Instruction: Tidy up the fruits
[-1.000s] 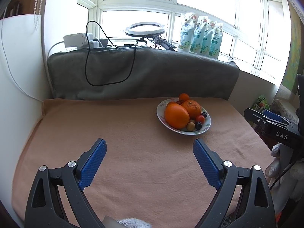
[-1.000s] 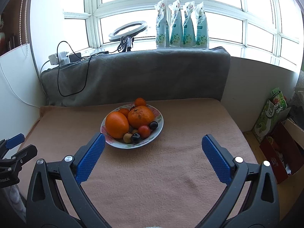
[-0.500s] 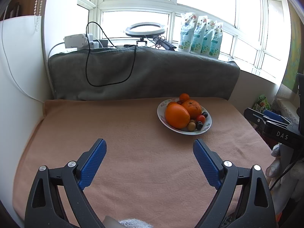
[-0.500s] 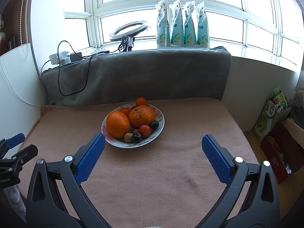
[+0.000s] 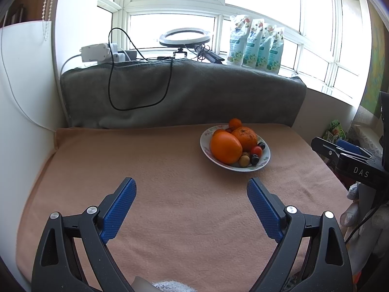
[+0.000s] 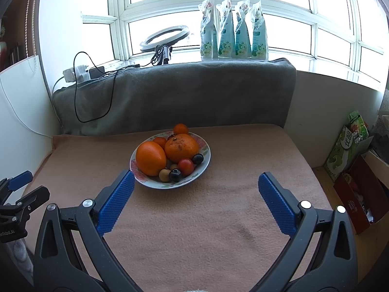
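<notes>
A floral plate (image 6: pixel 205 155) sits on the tan blanket (image 6: pixel 194 219), holding a big orange (image 6: pixel 150 158), a mandarin (image 6: pixel 181 147), small orange fruits, a red tomato (image 6: pixel 186 166), dark berries and a tan fruit. It also shows in the left wrist view (image 5: pixel 265 157), far right of centre. My right gripper (image 6: pixel 195 187) is open and empty, just short of the plate. My left gripper (image 5: pixel 192 196) is open and empty, left of and nearer than the plate. Each gripper shows at the edge of the other's view.
A grey padded backrest (image 6: pixel 175 97) with a hanging black cable (image 6: pixel 77 107) bounds the far side. The sill holds a ring light (image 6: pixel 165 35), power strip and several pouches (image 6: pixel 233 29). A white wall is left; boxes (image 6: pixel 352 150) stand off the right edge.
Both views have shifted very slightly; the plate sits a touch higher and further in each view. Both grippers stay open.
</notes>
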Demonstrator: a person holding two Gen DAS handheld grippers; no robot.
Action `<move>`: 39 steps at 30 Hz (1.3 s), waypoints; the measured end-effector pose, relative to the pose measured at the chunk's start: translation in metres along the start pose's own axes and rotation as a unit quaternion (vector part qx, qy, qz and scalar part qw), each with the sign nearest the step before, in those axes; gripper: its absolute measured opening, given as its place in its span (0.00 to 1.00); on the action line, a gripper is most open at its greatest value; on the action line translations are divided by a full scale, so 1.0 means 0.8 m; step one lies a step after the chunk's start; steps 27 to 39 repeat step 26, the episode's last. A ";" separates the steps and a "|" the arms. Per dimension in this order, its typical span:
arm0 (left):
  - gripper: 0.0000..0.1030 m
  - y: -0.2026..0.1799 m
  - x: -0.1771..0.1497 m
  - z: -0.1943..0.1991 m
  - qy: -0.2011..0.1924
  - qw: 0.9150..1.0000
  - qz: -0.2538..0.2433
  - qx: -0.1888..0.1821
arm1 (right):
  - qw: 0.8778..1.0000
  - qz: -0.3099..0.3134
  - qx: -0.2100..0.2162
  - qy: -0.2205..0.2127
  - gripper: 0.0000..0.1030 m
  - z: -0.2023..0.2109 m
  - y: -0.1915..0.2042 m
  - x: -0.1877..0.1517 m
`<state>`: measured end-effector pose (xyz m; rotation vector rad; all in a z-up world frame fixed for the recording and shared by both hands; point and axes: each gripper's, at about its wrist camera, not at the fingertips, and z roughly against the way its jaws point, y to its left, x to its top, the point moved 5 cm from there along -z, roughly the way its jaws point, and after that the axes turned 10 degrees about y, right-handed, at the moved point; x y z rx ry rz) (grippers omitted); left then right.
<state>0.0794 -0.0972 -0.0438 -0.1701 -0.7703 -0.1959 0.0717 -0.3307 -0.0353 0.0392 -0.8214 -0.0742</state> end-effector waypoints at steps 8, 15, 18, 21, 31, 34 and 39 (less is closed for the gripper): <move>0.90 -0.001 0.000 -0.002 0.002 1.000 -0.002 0.002 | 1.000 -0.001 0.000 0.001 1.00 0.000 0.001 -0.002; 0.90 -0.001 -0.001 -0.004 0.002 1.000 -0.003 0.003 | 1.000 0.000 0.000 0.002 1.00 -0.001 0.001 -0.004; 0.90 -0.001 -0.002 -0.004 0.001 1.000 -0.003 0.003 | 1.000 -0.001 0.000 0.003 1.00 -0.002 0.002 -0.005; 0.90 -0.002 -0.002 -0.002 -0.003 1.000 -0.005 0.004 | 1.000 -0.002 0.000 0.003 1.00 -0.001 0.003 -0.007; 0.90 -0.003 -0.003 -0.002 -0.004 1.000 -0.004 0.004 | 1.000 -0.001 0.001 0.004 1.00 -0.002 0.003 -0.007; 0.90 -0.003 -0.003 -0.002 -0.004 1.000 -0.004 0.004 | 1.000 -0.001 0.001 0.004 1.00 -0.002 0.003 -0.007; 0.90 -0.003 -0.003 -0.002 -0.004 1.000 -0.004 0.004 | 1.000 -0.001 0.001 0.004 1.00 -0.002 0.003 -0.007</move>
